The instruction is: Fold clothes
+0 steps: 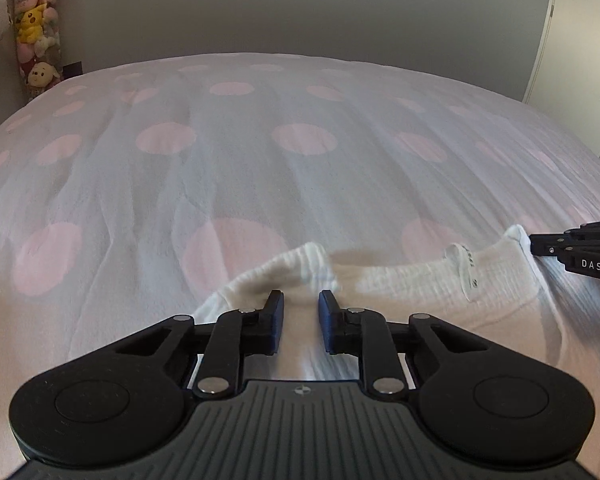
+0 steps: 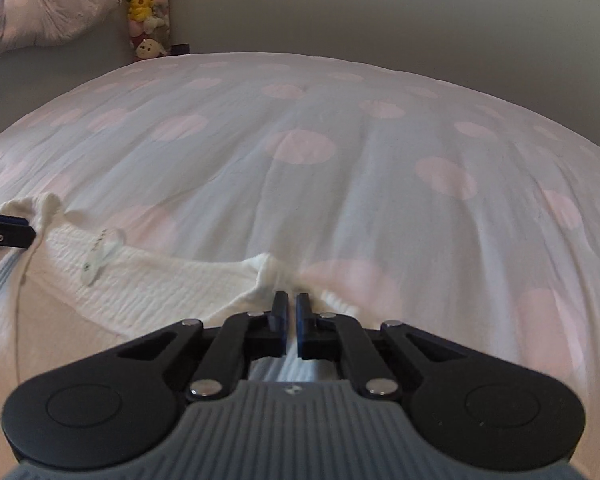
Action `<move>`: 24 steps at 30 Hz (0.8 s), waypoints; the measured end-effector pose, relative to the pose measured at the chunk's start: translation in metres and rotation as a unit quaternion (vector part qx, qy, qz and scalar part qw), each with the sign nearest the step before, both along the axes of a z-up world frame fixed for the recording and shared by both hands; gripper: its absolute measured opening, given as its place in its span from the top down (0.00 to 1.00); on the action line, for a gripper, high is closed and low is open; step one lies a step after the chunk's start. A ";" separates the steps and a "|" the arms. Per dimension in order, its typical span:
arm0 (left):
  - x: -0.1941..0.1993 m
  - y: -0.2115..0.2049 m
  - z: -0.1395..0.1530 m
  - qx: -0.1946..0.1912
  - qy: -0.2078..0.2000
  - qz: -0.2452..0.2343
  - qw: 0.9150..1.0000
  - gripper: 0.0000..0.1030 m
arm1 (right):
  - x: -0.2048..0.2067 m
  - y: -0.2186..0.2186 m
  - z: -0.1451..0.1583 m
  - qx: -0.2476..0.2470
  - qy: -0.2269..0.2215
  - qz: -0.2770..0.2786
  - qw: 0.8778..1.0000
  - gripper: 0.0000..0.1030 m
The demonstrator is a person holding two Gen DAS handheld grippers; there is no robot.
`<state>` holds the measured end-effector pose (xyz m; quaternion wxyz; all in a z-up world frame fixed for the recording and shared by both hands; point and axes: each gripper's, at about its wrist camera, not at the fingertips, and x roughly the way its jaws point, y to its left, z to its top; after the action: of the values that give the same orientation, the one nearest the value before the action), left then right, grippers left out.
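- Left wrist view: a white crinkle-weave garment (image 1: 412,288) lies on the bed (image 1: 300,168), close under the camera, its far edge running from one raised corner to the other, with a small label loop (image 1: 466,268) standing up along that edge.
- The left gripper (image 1: 301,300) sits at the left corner; its blue-padded fingers (image 1: 275,312) stand apart with cloth between them, so I judge them not clamped on it.
- At the right edge of this view the right gripper (image 1: 540,249) meets the other corner of the garment.
- Right wrist view: the right gripper (image 2: 292,304) has its fingers (image 2: 279,312) nearly together, a thin gap showing, with a bunched corner of the garment (image 2: 172,280) right at the tips; whether cloth is pinched I cannot tell.
- The left gripper (image 2: 28,234) shows at the far left, at the opposite corner.
- Handling, as a judgement: the cloth looks light, soft and limp, prone to sag and wrinkle but not fragile; the two far corners, hem included, are the sensible holds, pinched deep enough that the thin weave does not slip out.
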<state>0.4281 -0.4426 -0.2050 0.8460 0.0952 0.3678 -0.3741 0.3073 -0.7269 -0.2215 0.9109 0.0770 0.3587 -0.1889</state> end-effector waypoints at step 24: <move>-0.072 0.226 0.108 0.026 -0.038 0.108 0.993 0.71 | -0.165 0.139 0.069 0.091 -0.047 0.025 0.994 0.70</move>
<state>0.3556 -0.2164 -0.0969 0.8920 0.0910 0.3537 -0.2665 0.1420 -0.5882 -0.1520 0.9206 0.1593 0.3326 -0.1288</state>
